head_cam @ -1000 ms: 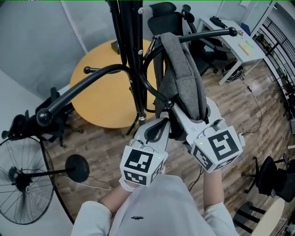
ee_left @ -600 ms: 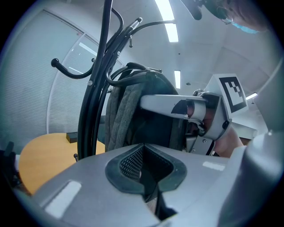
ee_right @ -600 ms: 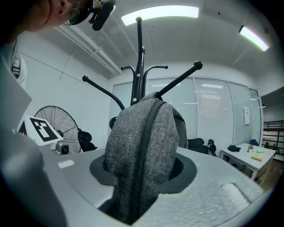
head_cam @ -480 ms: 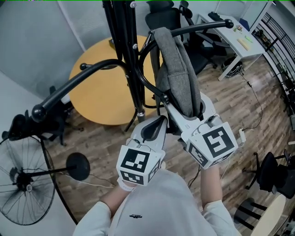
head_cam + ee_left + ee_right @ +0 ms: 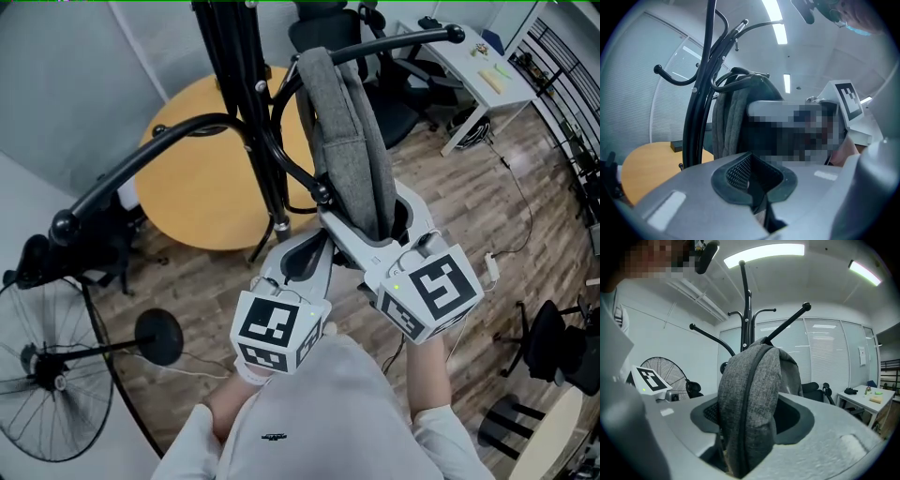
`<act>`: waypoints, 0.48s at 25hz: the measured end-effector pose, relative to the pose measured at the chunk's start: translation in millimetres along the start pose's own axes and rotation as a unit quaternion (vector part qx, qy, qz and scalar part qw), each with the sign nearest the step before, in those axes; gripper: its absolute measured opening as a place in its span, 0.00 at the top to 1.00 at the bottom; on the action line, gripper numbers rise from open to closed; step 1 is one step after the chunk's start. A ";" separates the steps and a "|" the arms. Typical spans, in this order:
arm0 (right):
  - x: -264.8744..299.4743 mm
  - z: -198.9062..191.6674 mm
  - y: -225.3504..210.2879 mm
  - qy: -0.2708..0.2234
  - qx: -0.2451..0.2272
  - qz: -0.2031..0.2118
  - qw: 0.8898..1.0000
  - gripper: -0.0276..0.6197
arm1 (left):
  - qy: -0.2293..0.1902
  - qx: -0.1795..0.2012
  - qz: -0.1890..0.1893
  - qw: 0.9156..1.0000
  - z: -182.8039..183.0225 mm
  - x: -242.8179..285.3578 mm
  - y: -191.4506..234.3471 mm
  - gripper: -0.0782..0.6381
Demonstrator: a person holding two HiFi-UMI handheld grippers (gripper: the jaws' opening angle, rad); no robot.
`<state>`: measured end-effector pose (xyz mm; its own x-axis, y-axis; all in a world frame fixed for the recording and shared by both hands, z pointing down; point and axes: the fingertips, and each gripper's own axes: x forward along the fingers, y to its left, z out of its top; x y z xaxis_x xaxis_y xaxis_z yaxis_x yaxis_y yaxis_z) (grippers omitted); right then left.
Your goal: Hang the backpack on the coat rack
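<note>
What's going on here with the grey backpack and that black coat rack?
A person holding a gripper in each hand is hanging a grey fabric backpack on a black metal coat rack. The backpack's top is draped over one of the rack's arms. The right gripper has the bag's lower end between its jaws, which are opening, apparently letting go. The left gripper sits beside it, jaws together and empty.

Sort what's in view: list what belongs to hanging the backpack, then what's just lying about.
Job in hand:
grey backpack, hung on the coat rack
right gripper, jaws opening with the backpack between them
left gripper, jaws together

Just lying about:
round wooden table
standing fan
office chair
white desk
</note>
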<state>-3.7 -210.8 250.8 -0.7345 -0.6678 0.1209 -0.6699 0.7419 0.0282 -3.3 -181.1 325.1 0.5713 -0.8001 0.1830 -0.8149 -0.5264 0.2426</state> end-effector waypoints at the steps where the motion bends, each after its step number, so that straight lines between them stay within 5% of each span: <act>1: -1.7 -0.2 0.4 0.000 0.002 0.001 1.000 0.55 | 0.000 0.000 0.000 1.000 -0.3 0.0 0.1 0.87; 12: -33.6 3.8 2.8 -0.006 0.010 -0.012 1.000 0.55 | 0.003 0.002 0.001 1.000 -2.6 -0.2 7.1 0.87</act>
<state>18.7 -186.4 243.1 -0.7189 -0.6867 0.1081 -0.6898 0.7239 0.0107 -8.8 -184.0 329.3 0.5694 -0.8000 0.1889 -0.8169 -0.5252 0.2383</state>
